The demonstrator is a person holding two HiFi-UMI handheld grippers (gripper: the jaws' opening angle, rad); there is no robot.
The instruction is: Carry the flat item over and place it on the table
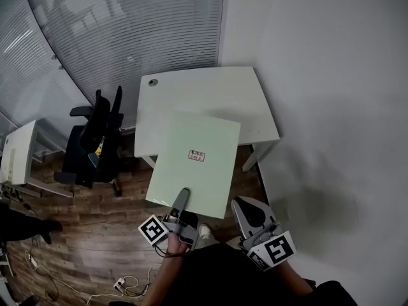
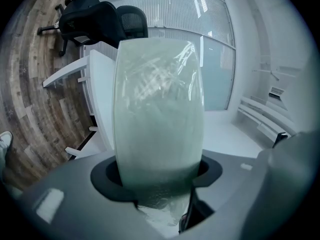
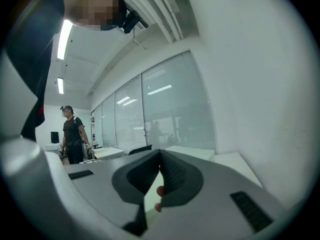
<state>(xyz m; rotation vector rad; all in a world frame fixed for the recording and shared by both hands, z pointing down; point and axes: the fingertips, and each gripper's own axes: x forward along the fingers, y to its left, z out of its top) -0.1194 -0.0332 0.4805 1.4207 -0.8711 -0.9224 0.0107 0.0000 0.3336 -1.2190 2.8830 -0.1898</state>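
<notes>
White table [image 1: 210, 97] lies partly beneath flat panel [image 1: 194, 161] clamped by left tool [image 1: 183, 196].

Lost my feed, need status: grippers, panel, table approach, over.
Left gripper shut on pale green panel, near edge. Right gripper shut, empty. Panel airborne, far edge over white table. Office chair left of table, off the path.

wood floor [image 1: 83, 234], black office chair [image 1: 95, 139]
</notes>
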